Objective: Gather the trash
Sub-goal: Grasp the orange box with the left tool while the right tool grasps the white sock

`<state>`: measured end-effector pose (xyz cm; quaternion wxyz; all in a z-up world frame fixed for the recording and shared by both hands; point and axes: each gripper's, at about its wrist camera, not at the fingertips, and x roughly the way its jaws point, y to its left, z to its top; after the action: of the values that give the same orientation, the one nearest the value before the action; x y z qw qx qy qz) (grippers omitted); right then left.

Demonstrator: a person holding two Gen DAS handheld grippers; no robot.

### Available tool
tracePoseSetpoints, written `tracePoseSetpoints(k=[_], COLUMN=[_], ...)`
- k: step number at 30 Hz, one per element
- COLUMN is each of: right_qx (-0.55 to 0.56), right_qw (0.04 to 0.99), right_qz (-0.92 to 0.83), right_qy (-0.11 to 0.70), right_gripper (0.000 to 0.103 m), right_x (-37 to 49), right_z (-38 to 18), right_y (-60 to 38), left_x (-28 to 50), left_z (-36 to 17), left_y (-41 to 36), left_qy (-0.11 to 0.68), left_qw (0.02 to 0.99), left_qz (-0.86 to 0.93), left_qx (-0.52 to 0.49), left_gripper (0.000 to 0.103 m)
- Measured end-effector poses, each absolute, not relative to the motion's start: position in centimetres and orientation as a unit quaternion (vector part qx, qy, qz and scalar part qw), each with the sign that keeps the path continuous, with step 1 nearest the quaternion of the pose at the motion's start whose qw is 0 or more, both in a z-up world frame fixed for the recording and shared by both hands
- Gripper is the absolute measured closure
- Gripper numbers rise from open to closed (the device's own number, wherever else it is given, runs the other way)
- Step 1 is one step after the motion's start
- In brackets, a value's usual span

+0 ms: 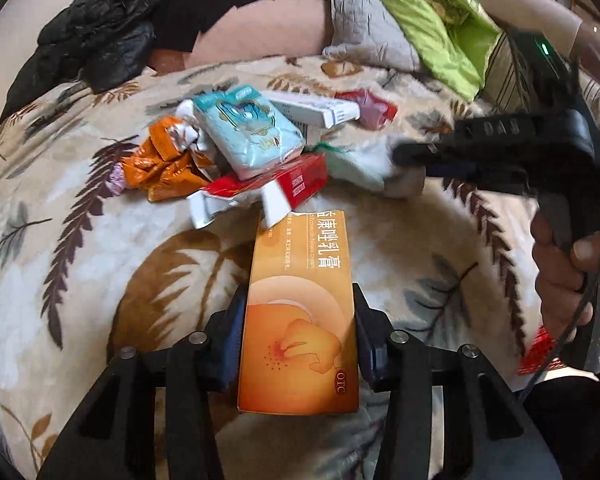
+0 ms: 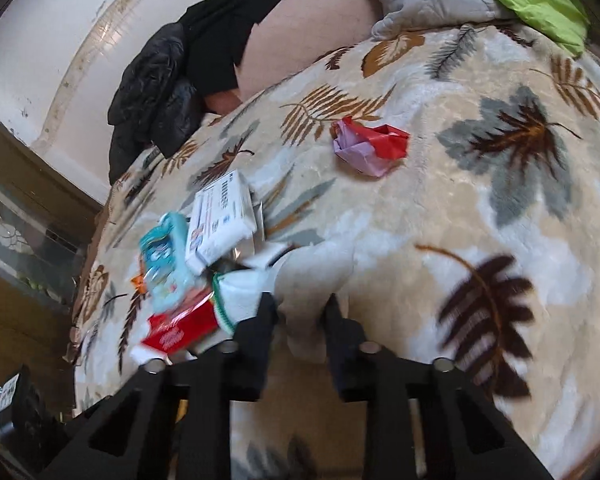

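My left gripper (image 1: 300,312) is shut on an orange medicine box (image 1: 300,312) and holds it over a leaf-patterned blanket (image 1: 80,264). Its far end reaches a trash pile: a red carton (image 1: 300,180), a light blue tissue pack (image 1: 248,132), a white box (image 1: 320,110) and an orange wrapper (image 1: 160,160). My right gripper (image 1: 404,156) comes in from the right, shut on a white cloth-like piece (image 1: 364,168) at the pile's edge. In the right wrist view that gripper (image 2: 300,312) pinches the white piece (image 2: 312,280) between its fingers. A red and purple wrapper (image 2: 370,146) lies apart.
A black jacket (image 1: 96,40) lies at the blanket's far left edge. A grey quilted pillow (image 1: 364,28) and a green cover (image 1: 432,12) lie at the back. A glass-topped furniture piece (image 2: 24,236) stands left of the bed in the right wrist view.
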<state>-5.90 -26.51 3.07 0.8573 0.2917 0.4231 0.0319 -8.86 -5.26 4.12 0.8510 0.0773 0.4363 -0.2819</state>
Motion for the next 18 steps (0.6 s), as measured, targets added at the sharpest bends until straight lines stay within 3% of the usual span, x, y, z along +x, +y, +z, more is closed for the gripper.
tracePoseSetpoints(k=[7,18], right_qx=[0.267,0.229], right_qw=[0.886,0.924], right_qz=[0.022,0.021], right_qy=[0.378,0.305], right_gripper=[0.082,0.082], right_x=[-12.4,-19.7], right_z=[7.0,9.9], right_y=[-24.9,-21.4], left_x=[-13.1,-17.8], left_z=[7.2,9.8], left_y=[-3.3,-1.1], left_qy=[0.395,0.325], left_qw=[0.877,0.924], left_qz=[-0.273,-0.200], left_qx=[0.027,0.028], left_gripper=[0.058,0.057])
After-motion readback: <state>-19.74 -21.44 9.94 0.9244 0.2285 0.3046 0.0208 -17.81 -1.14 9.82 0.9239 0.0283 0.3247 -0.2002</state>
